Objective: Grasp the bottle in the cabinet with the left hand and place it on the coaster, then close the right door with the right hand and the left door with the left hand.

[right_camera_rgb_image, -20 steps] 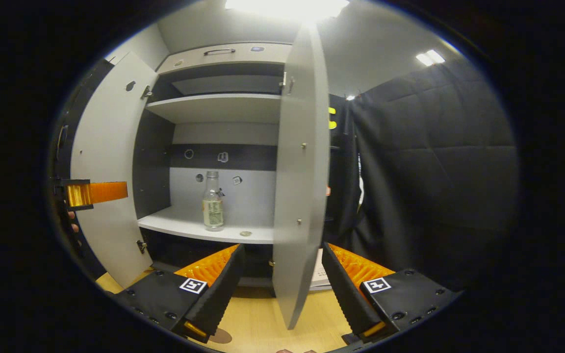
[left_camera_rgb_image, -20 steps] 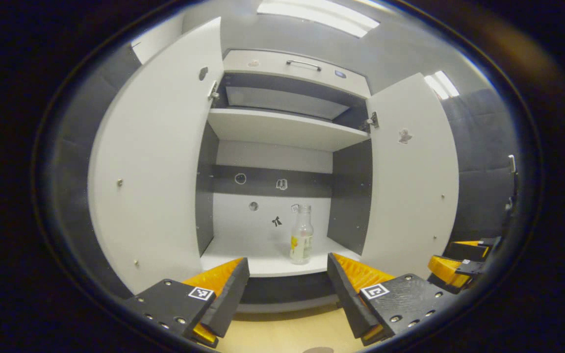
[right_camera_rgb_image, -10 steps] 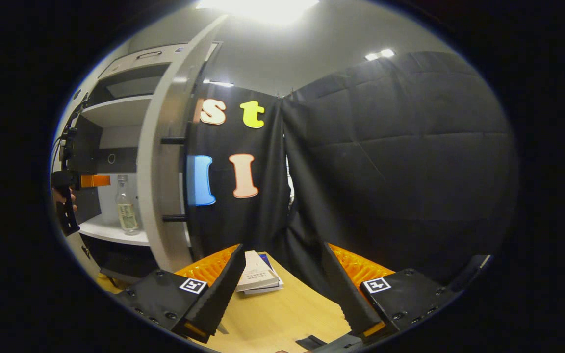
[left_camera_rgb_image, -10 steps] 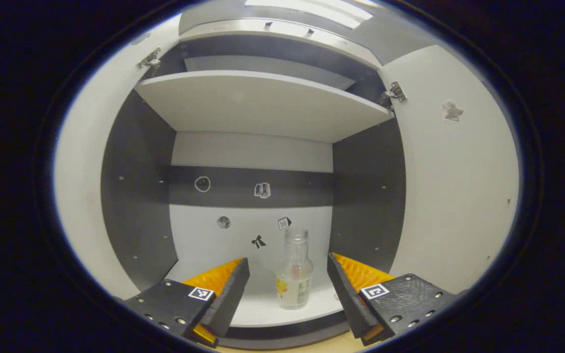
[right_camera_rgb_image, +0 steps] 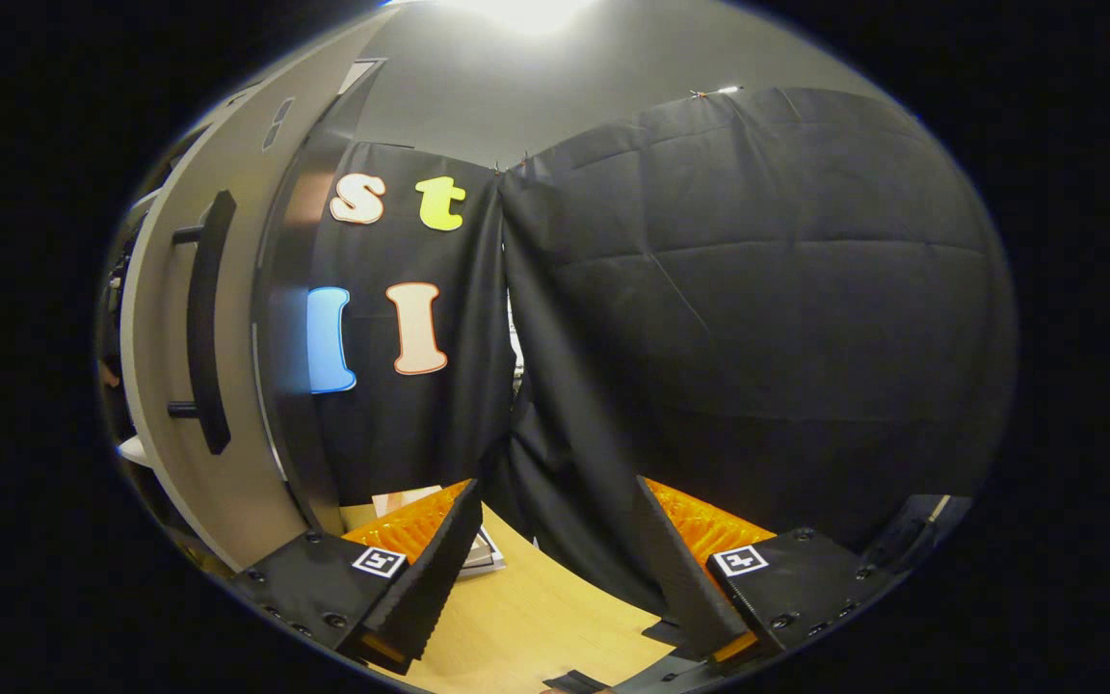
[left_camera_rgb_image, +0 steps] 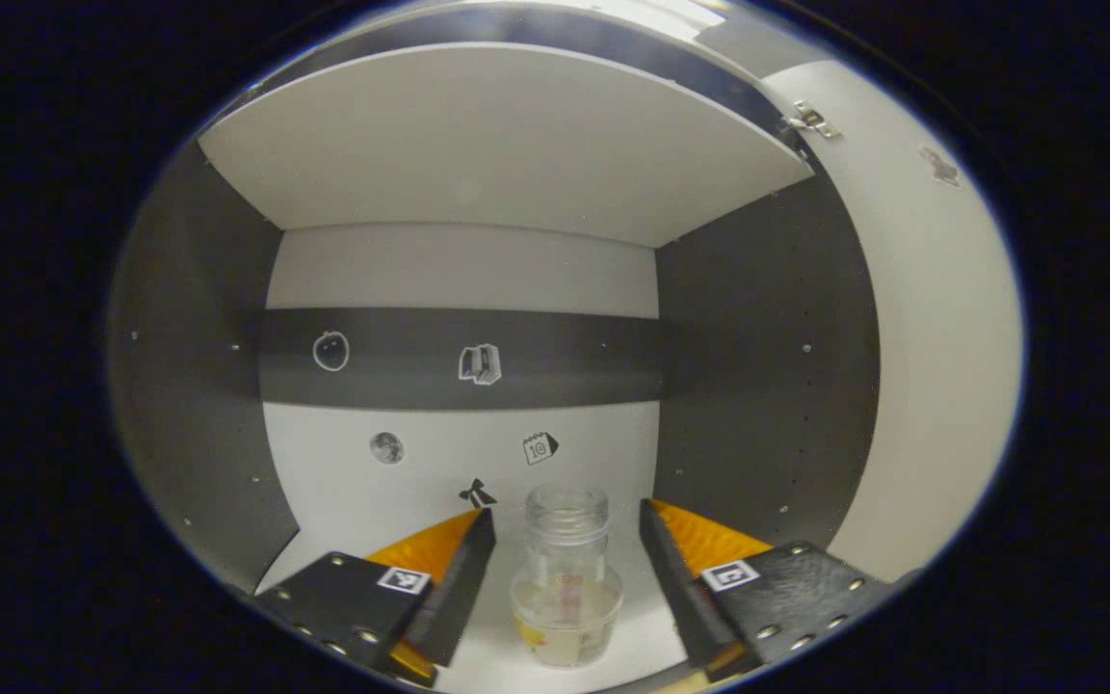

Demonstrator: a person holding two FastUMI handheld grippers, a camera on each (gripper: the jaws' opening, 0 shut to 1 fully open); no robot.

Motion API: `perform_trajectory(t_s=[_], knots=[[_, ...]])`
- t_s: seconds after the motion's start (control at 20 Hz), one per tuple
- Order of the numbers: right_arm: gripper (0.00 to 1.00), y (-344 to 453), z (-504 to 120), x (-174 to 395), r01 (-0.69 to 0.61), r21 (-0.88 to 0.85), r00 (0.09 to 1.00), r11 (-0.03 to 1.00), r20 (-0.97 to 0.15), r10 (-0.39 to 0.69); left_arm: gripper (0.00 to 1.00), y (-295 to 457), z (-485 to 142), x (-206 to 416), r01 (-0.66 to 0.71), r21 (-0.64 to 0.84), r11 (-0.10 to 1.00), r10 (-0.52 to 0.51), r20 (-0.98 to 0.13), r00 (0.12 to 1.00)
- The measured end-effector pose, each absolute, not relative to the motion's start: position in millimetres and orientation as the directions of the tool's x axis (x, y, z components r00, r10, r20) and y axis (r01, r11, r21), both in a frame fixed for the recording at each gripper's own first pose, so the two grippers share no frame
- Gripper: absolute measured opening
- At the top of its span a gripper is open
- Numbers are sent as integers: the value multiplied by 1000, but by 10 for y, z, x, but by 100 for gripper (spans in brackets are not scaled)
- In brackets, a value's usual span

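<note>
Since a second ago the left gripper (left_camera_rgb_image: 567, 578) has pushed deep into the grey-and-white cabinet (left_camera_rgb_image: 757, 386), so the clear glass bottle with a pale label (left_camera_rgb_image: 567, 588) now stands between its fingers, on the white lower shelf (left_camera_rgb_image: 488, 646). Its fingers are spread wide, with a gap on each side of the bottle, holding nothing. The bottle's base is cut off at the bottom edge, and its label is blurred.

Meanwhile the right gripper (right_camera_rgb_image: 555, 578) has swung away from the cabinet toward the black cloth wall (right_camera_rgb_image: 738, 318). Its fingers are likewise wide apart and empty, above the light wooden tabletop (right_camera_rgb_image: 536, 627). The right gripper view shows the outer face of the open right door (right_camera_rgb_image: 155, 386) with its long black bar handle (right_camera_rgb_image: 206, 318). A stack of books (right_camera_rgb_image: 488, 554) is mostly hidden behind one finger.
</note>
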State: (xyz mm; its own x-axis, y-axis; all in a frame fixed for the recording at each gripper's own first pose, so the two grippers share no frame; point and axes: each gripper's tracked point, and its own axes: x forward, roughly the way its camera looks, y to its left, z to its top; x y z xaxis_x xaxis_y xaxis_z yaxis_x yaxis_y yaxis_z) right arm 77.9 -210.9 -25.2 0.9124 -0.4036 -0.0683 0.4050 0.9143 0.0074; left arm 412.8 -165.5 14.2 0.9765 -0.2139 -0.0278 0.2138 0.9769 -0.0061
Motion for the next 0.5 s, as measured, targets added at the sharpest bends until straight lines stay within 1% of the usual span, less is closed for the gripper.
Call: perform_trajectory(t_s=[0.05, 0.1, 0.15, 0.2, 0.25, 0.3, 0.35, 0.5], knots=[[96, -2130, -274, 822, 403, 7, 913, 915, -74, -402, 74, -1696, 131, 4152, 224, -5, 975, -224, -38, 974], [100, -2138, -277, 857, 401, 9, 914, 916, -76, -399, 65, -1715, 71, 4185, 232, -2, 973, -232, -49, 972], [100, -2152, -276, 895, 398, 11, 915, 918, -76, -396, 53, -1699, 74, 4147, 230, 3, 973, -230, -52, 972], [100, -2148, -271, 936, 391, 11, 918, 920, -75, -390, 50, -1680, 59, 4195, 221, 1, 975, -221, -51, 974], [100, -2146, -271, 969, 383, 9, 921, 924, -74, -381, 48, -1719, 55, 4174, 240, -3, 971, -240, -60, 969], [100, -2134, -267, 999, 376, 4, 924, 927, -74, -374, 48, -1712, 82, 4134, 243, -4, 970, -243, -58, 968], [100, -2115, -268, 1024, 366, 2, 928, 931, -72, -365, 38, -1721, 128, 4079, 247, -8, 969, -247, -54, 968], [100, -2063, -246, 1070, 341, 5, 938, 940, -70, -340, 38, -1764, 300, 3822, 285, -18, 958, -286, -36, 958]])
